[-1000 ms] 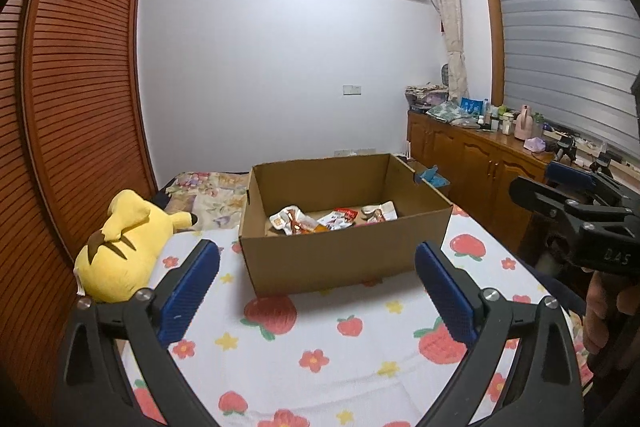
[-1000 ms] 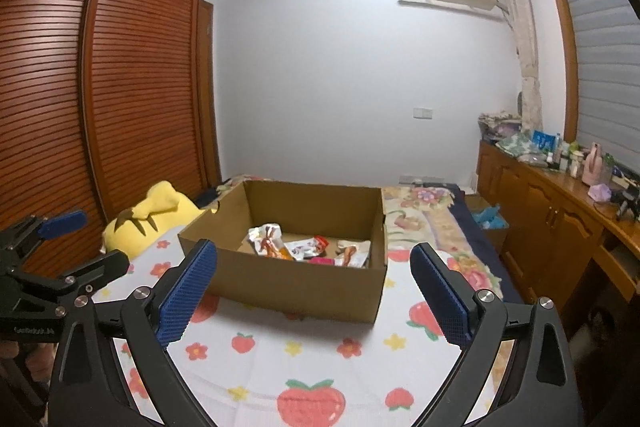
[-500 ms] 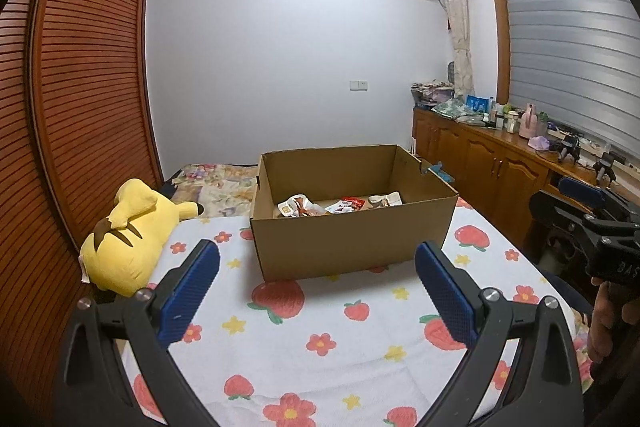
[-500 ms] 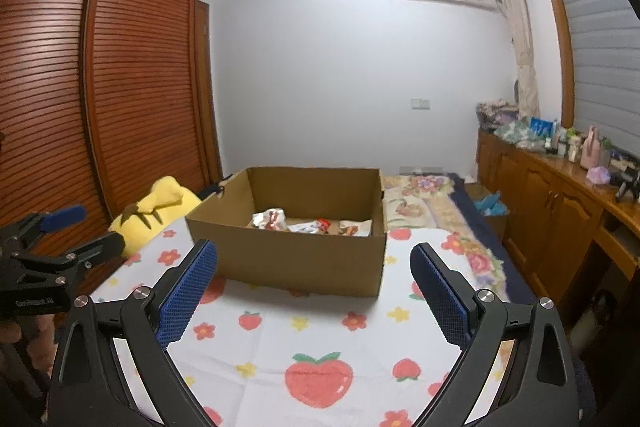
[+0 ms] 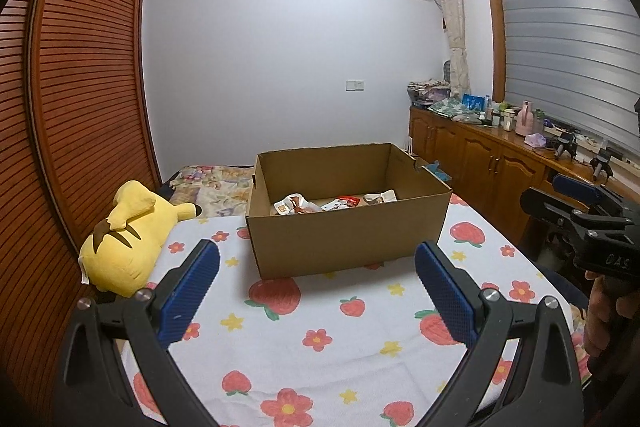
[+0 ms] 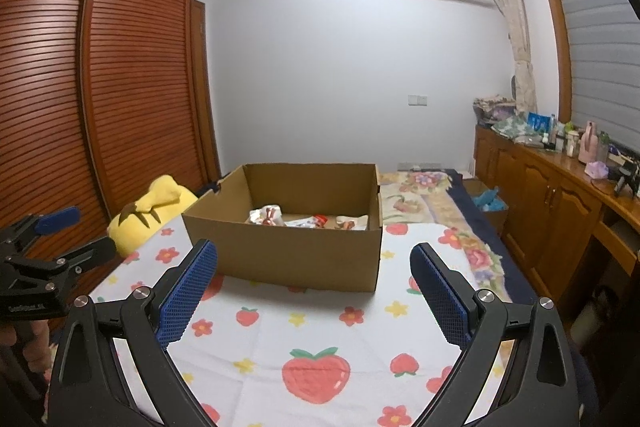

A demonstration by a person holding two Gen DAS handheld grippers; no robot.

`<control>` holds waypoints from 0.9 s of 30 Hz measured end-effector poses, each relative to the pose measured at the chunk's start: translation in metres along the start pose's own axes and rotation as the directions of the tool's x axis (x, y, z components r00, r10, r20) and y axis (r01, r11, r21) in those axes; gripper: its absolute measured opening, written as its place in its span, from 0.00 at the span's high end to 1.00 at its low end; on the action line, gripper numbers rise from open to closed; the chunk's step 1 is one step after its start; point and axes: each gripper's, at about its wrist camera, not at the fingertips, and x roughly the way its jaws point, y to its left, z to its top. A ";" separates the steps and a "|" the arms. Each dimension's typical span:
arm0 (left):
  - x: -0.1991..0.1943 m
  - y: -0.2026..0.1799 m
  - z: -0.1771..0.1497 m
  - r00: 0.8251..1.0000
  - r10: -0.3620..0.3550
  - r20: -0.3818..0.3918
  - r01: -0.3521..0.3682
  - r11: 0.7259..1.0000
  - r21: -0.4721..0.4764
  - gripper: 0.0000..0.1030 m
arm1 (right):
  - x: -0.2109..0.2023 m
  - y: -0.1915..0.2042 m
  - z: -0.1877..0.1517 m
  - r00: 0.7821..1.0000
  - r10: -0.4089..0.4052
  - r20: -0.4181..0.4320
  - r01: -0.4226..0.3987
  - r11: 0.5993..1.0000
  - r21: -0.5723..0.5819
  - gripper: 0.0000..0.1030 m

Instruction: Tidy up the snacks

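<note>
Strawberry-print bedspread [image 5: 320, 339] carries the cardboard box [image 5: 348, 239], snack packets [image 5: 316, 203] inside. My left gripper [image 5: 316, 287] and right gripper [image 6: 314, 287] both gape wide, empty, touching nothing, short of the box.

Both the left gripper [image 5: 316, 281] and the right gripper [image 6: 314, 279] hover level, jaws spread wide, holding nothing.

Soft, even indoor light fills both views, slightly dim with a cool cast on the far plain white wall [image 5: 280, 75]. Shadows are faint. Focus is sharp throughout. Fisheye bending curves the left brown slatted wooden wardrobe [image 6: 120, 99]; corners vignette black.
</note>
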 end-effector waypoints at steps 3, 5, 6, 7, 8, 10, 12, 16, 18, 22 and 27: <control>0.000 -0.001 0.000 1.000 0.000 0.000 0.000 1.000 0.001 0.04 | -0.001 -0.001 -0.001 1.000 -0.003 0.000 0.003 1.000 -0.003 0.04; -0.001 -0.001 0.000 1.000 0.000 0.000 0.000 1.000 -0.001 0.04 | -0.001 -0.001 -0.001 1.000 -0.004 0.000 0.004 1.000 -0.004 0.04; -0.001 -0.001 0.000 1.000 -0.001 0.001 0.001 1.000 -0.001 0.04 | -0.001 -0.001 -0.002 1.000 -0.006 0.000 0.006 1.000 -0.005 0.04; -0.002 -0.001 -0.001 1.000 -0.001 0.002 0.001 1.000 -0.001 0.04 | -0.002 -0.002 -0.002 1.000 -0.008 0.000 0.008 1.000 -0.005 0.04; -0.002 -0.001 -0.001 1.000 0.000 0.002 0.000 1.000 0.000 0.04 | -0.001 -0.002 -0.002 1.000 -0.008 0.000 0.008 1.000 -0.005 0.04; -0.002 -0.001 -0.001 1.000 -0.001 0.002 0.001 1.000 0.000 0.04 | -0.001 -0.002 -0.002 1.000 -0.008 -0.001 0.008 1.000 -0.005 0.04; -0.002 -0.001 -0.001 1.000 -0.001 0.002 0.001 1.000 0.000 0.04 | -0.001 -0.002 -0.002 1.000 -0.007 0.000 0.007 1.000 -0.006 0.04; -0.003 -0.002 -0.002 1.000 -0.001 0.002 0.001 1.000 0.002 0.04 | -0.001 -0.002 -0.002 1.000 -0.008 -0.001 0.008 1.000 -0.006 0.04; -0.003 -0.002 -0.002 1.000 -0.003 0.002 0.003 1.000 0.002 0.04 | -0.002 -0.001 -0.002 1.000 -0.008 -0.001 0.008 1.000 -0.006 0.04; -0.004 -0.002 -0.002 1.000 -0.003 0.000 0.003 1.000 0.001 0.04 | -0.002 -0.001 -0.002 1.000 -0.009 0.000 0.009 1.000 -0.005 0.04; -0.004 -0.002 -0.002 1.000 -0.004 0.001 0.004 1.000 0.000 0.04 | -0.003 -0.002 -0.003 1.000 -0.010 0.002 0.010 1.000 -0.006 0.04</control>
